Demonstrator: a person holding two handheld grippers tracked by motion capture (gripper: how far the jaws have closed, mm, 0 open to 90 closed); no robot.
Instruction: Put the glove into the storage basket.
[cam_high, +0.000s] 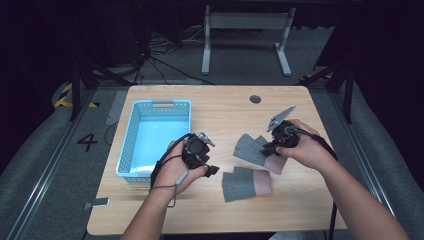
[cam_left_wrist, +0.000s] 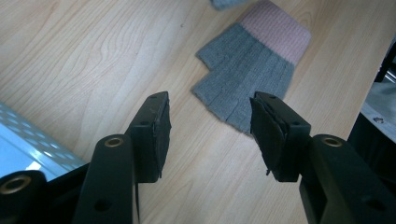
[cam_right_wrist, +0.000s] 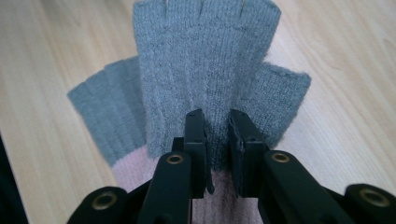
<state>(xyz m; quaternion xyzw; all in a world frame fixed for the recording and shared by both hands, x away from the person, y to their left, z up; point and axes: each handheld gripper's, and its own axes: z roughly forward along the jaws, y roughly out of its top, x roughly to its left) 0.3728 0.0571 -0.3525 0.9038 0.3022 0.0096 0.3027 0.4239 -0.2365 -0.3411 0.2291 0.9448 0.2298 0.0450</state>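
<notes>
Grey fingerless gloves with pink cuffs lie on the wooden table. My right gripper (cam_right_wrist: 217, 140) (cam_high: 268, 148) is shut on a fold of one grey glove (cam_right_wrist: 205, 56) (cam_high: 248, 146) near its cuff. That glove lies over a second glove (cam_right_wrist: 109, 105), whose pink cuff (cam_high: 274, 164) shows beside the jaws. Another glove (cam_high: 245, 184) (cam_left_wrist: 252, 65) lies apart, nearer the table's front. My left gripper (cam_high: 212, 170) (cam_left_wrist: 210, 130) hovers open just left of this glove, nothing between its pads.
A light blue plastic basket (cam_high: 131, 131) (cam_left_wrist: 28, 140) stands at the table's left, close to my left hand. A round cable hole (cam_high: 255, 99) sits near the far edge. A small grey tag (cam_high: 98, 203) lies at the front left corner.
</notes>
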